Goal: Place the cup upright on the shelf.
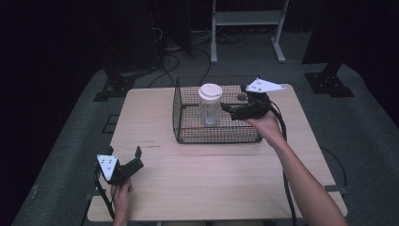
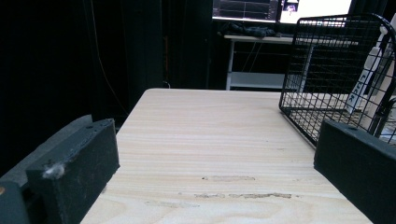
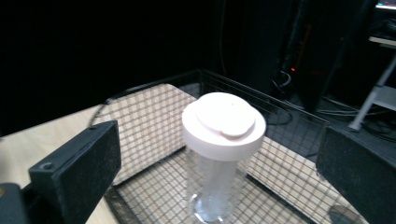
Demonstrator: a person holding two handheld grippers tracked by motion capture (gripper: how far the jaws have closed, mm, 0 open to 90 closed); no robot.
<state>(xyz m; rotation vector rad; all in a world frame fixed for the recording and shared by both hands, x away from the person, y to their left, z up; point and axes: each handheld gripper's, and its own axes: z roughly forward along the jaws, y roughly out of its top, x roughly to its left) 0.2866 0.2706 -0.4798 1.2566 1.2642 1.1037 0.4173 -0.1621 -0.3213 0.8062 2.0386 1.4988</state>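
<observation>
No readable text, label, brand or number is found. Dark lettering is seen on a white strip [image 2: 362, 88] behind the wire basket [image 2: 327, 70], toward two o'clock, too blurred to be read.

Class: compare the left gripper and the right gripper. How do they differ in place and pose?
The left gripper sits low at the table's near left corner; the right gripper is raised over the wire basket. The left faces bare wood; the right points at the white-lidded jar. Both stand open, holding nothing.
</observation>
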